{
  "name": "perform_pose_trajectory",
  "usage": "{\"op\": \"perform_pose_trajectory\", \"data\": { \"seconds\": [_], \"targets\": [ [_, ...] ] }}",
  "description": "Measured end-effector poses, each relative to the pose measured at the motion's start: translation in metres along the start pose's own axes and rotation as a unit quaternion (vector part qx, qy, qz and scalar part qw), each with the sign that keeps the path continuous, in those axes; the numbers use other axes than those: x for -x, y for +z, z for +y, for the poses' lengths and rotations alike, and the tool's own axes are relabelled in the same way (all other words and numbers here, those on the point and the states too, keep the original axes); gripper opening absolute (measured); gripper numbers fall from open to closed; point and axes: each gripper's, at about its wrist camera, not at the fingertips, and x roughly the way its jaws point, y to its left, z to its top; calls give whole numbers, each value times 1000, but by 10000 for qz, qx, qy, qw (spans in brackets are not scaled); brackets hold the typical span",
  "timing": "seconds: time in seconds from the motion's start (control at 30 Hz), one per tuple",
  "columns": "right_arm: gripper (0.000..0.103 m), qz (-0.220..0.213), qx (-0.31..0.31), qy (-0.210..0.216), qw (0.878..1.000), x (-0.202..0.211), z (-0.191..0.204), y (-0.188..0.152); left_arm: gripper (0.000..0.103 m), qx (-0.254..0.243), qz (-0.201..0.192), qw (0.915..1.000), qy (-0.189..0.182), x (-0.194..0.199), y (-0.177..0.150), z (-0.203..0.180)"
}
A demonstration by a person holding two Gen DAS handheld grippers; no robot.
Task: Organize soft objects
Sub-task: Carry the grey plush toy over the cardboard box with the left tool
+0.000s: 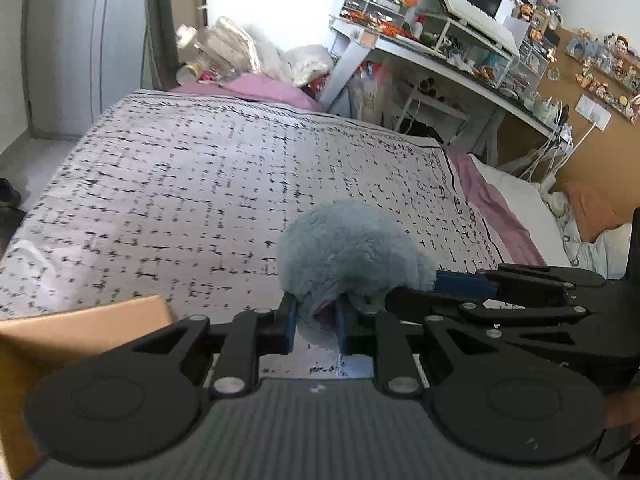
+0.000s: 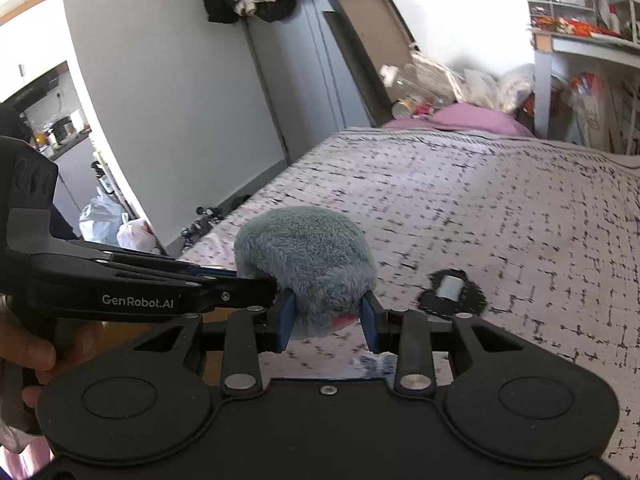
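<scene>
Two grippers grip one grey-blue plush toy at the same time, above a bed covered by a white spread with a black dash pattern. Left gripper: it points forward and downward over the bed, and its blue pads are drawn close together, pinching the lower part of the plush, so that the fluffy body bulges above and beyond the fingertips. Right gripper: it also points forward and downward, with its blue pads set moderately apart and pressed into the two sides of the plush lower body; a small pink patch on the toy shows between them. In the left wrist view the right gripper enters from the right edge and reaches the right side of the plush; in the right wrist view the left gripper enters from the left edge, marked "GenRobot.AI", and meets the left side of the plush. A person's hand wraps the handle of the left gripper at the lower left of the right wrist view. The plush is held clear of the spread, with no visible contact with the bed. A flat dark patch with a pale centre lies on the spread, just right of the plush. A brown cardboard box sits at the lower left of the left wrist view, beside the left gripper. A cluttered desk stands beyond the bed.
</scene>
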Motion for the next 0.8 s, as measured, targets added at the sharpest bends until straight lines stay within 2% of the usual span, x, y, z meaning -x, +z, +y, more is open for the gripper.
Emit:
{"op": "perform_pose_trajectory", "data": {
  "seconds": [0.47, 0.8],
  "targets": [
    [34, -14, 371, 696, 9969, -13, 82, 8, 19, 342, -203, 9975, 578, 89, -20, 48],
    [34, 193, 368, 807, 9959, -32, 118, 3, 19, 571, -105, 9955, 748, 114, -34, 81]
  ]
}}
